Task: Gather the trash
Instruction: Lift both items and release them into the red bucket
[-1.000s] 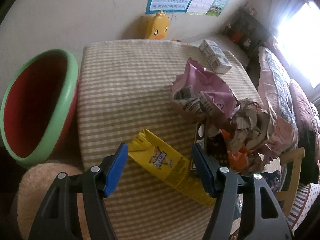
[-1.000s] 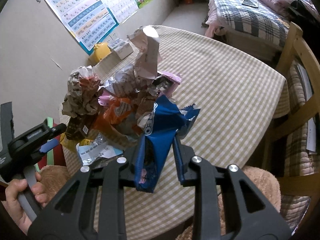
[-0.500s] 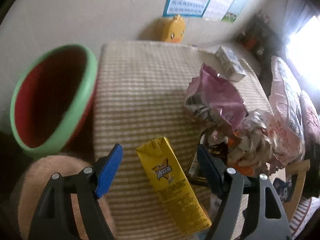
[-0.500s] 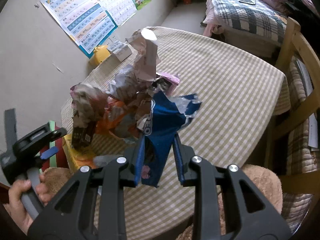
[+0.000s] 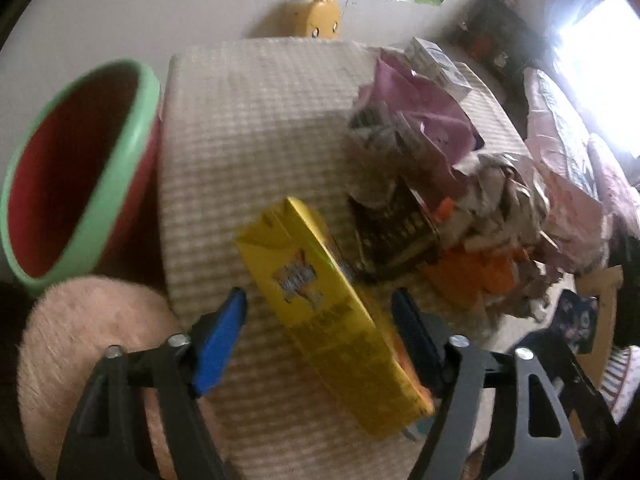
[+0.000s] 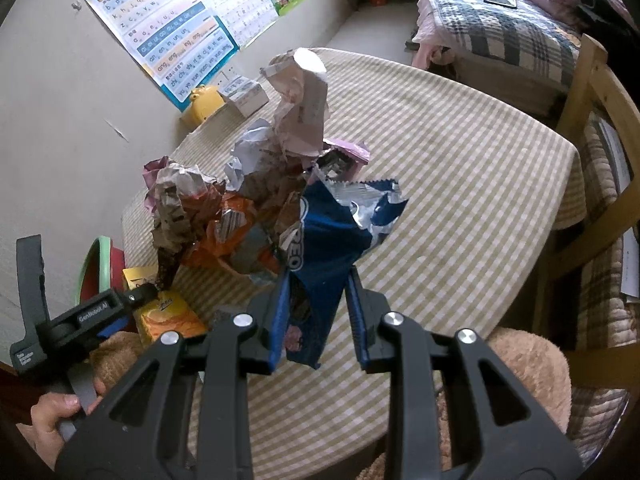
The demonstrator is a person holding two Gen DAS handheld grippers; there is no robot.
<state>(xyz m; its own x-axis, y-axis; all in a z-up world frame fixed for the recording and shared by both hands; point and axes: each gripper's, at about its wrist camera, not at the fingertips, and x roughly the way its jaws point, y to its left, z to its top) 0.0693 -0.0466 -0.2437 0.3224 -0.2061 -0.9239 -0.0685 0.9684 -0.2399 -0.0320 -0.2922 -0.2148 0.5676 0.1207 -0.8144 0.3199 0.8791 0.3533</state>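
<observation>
A yellow drink carton lies on the checked tablecloth between the wide-open jaws of my left gripper, untouched; it also shows in the right wrist view. A pile of crumpled wrappers sits right of the carton. A red bin with a green rim stands left of the table. My right gripper is shut on a blue Oreo wrapper and holds it above the table beside the pile. The left gripper appears at the lower left there.
A yellow duck toy and small cartons stand at the table's far edge by the wall. A fluffy stool sits below the table corner. A wooden chair and a bed are at the right.
My left gripper has turned and moved so the yellow carton lies lengthwise between its open jaws. My right gripper has lifted the blue wrapper slightly, still clamped.
</observation>
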